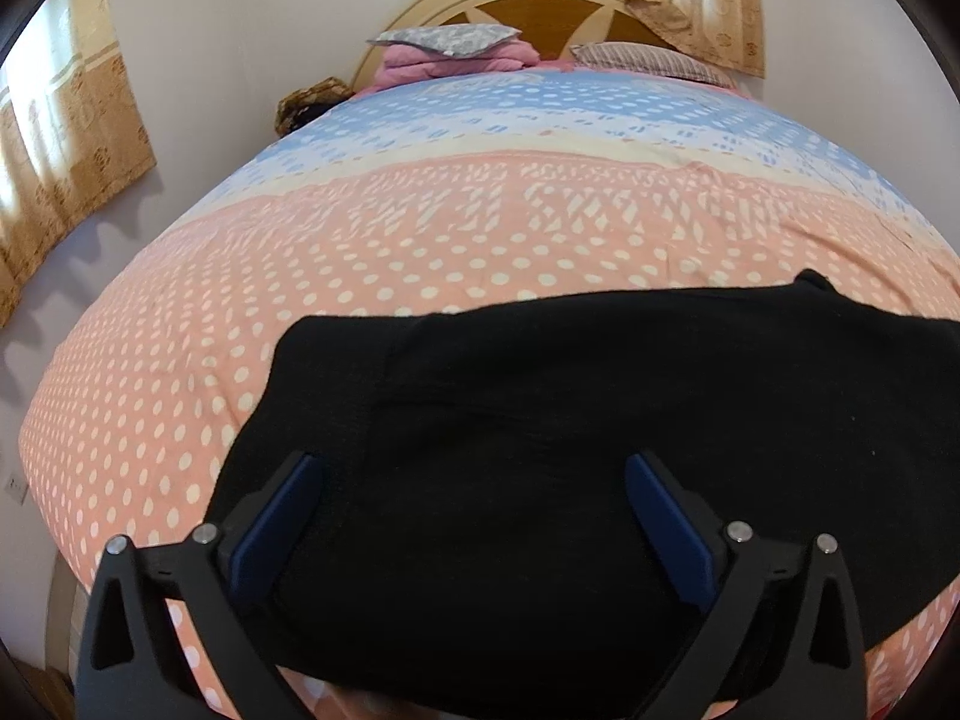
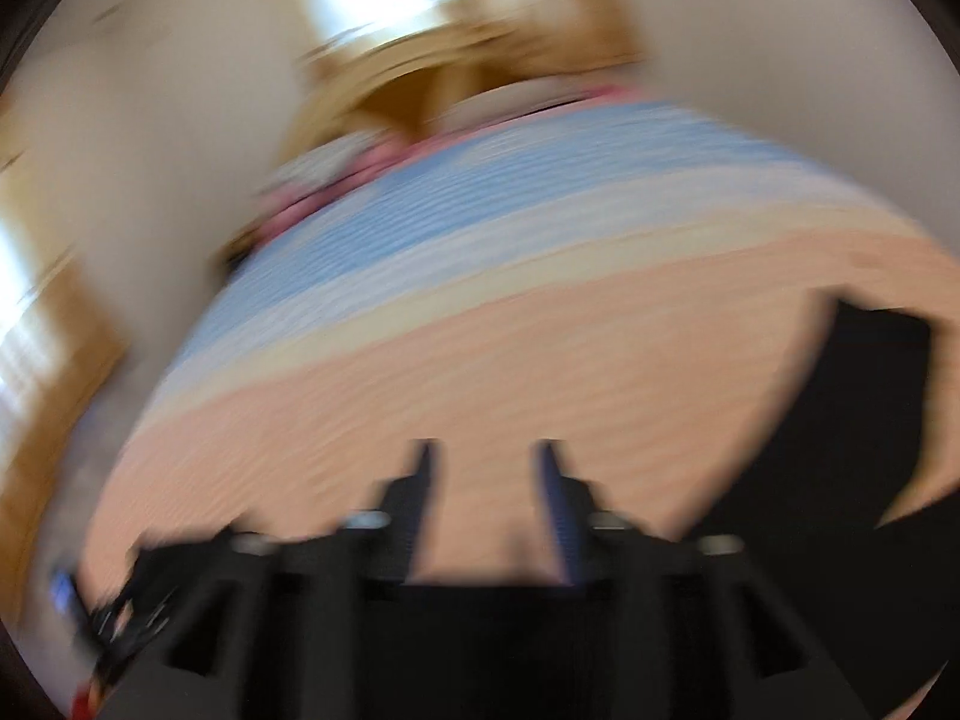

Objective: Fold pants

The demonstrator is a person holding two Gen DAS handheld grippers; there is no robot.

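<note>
No readable text, labels, brands, numbers or signs anywhere in either view; right wrist view too blurred to make out any lettering at all.

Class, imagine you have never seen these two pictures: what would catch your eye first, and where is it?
First, the black pants lying folded on the near end of the bed, with the open left gripper hovering over them. Next, the spotted pink, cream and blue bedspread running back to the headboard. In the right wrist view, heavy blur: the right gripper is open over bare bedspread, the pants at its right.
</note>
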